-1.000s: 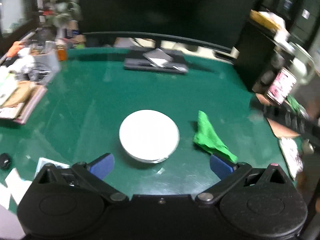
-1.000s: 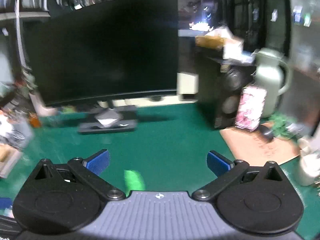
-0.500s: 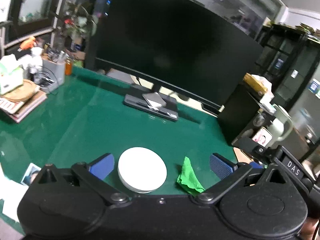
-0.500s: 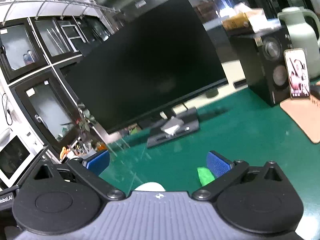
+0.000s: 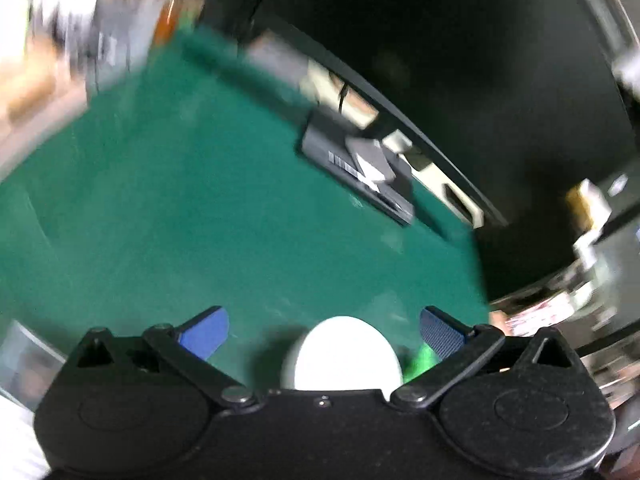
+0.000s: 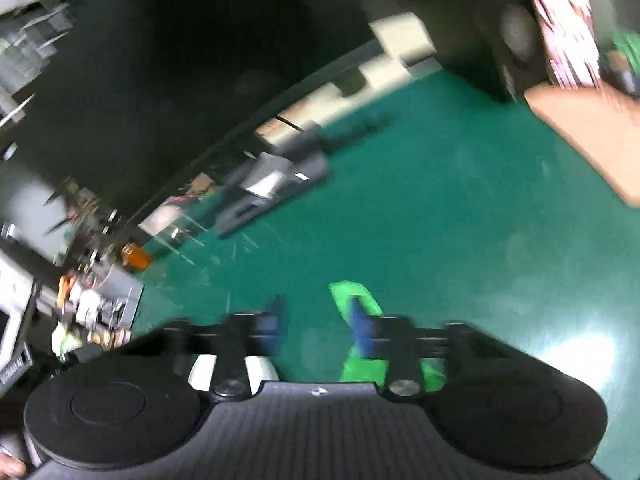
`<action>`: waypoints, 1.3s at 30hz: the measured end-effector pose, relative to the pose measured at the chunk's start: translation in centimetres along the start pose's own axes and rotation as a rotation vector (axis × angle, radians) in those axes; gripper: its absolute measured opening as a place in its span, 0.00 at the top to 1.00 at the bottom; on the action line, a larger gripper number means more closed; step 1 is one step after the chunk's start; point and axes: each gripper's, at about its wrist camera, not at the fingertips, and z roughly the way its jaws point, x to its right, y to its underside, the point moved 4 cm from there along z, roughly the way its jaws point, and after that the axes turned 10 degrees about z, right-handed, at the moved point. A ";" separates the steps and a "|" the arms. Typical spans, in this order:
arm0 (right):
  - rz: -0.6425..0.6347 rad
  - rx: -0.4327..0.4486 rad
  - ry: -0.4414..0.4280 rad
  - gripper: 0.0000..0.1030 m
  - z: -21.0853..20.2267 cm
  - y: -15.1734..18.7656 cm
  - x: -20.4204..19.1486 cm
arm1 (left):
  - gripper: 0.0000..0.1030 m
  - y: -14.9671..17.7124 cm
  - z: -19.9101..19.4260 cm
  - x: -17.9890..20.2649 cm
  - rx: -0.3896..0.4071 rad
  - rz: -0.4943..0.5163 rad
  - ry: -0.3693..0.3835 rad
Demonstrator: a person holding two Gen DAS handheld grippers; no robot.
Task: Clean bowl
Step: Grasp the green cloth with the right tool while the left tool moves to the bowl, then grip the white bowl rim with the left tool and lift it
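A white bowl (image 5: 342,354) sits upside down on the green table, low in the left wrist view, just in front of my left gripper (image 5: 322,330). That gripper is open and empty, above the bowl. A green cloth (image 5: 420,360) lies right of the bowl. In the right wrist view the green cloth (image 6: 354,294) lies under my right gripper (image 6: 316,326), whose blue fingers are blurred and closer together, half closed with a gap. A sliver of the bowl (image 6: 232,370) shows at the lower left.
A large dark monitor (image 5: 460,60) stands at the back with a black base and a small device (image 5: 368,168) on it. A tan mat (image 6: 592,132) and a phone (image 6: 568,20) are at the right. Desk clutter (image 6: 88,272) crowds the left.
Both views have swung and tilted with motion blur. My right gripper's fingers have moved much closer together and now sit over the green cloth. My left gripper stays wide open near the bowl.
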 end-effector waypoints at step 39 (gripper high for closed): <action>-0.516 -0.505 -0.336 0.97 15.9 2.1 -15.7 | 0.82 4.9 6.6 3.3 -0.084 0.350 -0.177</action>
